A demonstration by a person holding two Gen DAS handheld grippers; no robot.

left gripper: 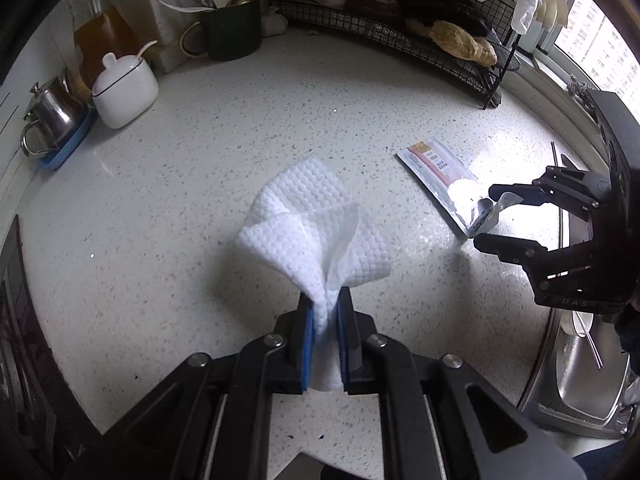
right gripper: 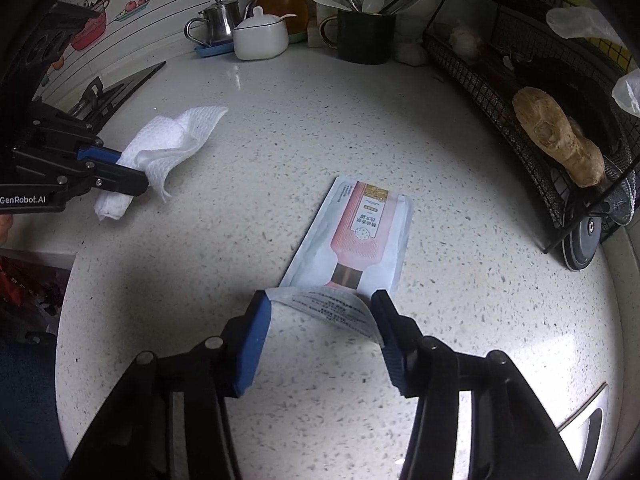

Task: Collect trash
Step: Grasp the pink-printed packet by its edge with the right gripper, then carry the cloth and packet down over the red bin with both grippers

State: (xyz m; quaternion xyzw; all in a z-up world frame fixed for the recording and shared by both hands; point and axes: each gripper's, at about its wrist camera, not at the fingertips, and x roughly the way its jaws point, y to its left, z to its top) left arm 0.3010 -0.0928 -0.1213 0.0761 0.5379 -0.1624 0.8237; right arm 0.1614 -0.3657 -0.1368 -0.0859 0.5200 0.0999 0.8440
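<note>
A white quilted paper towel (left gripper: 312, 216) hangs bunched between the blue pads of my left gripper (left gripper: 326, 300), which is shut on it just above the speckled counter (left gripper: 200, 200). The right wrist view shows that gripper (right gripper: 134, 172) at far left with the towel (right gripper: 176, 136) fanning out of it. A flat pink-and-white packet wrapper (right gripper: 360, 228) lies on the counter. My right gripper (right gripper: 320, 300) straddles its near end, and the curled flap arches between both pads, pressed from each side. From the left wrist view the right gripper (left gripper: 486, 216) sits at the wrapper's (left gripper: 436, 172) shiny end.
A black wire rack (right gripper: 500, 92) holding a ginger root (right gripper: 560, 140) lines the right side. At the back stand a dark mug of utensils (right gripper: 366, 36), a white lidded pot (right gripper: 260, 36) and a steel pot (right gripper: 218, 22). A steel sink (left gripper: 580, 380) lies at the right.
</note>
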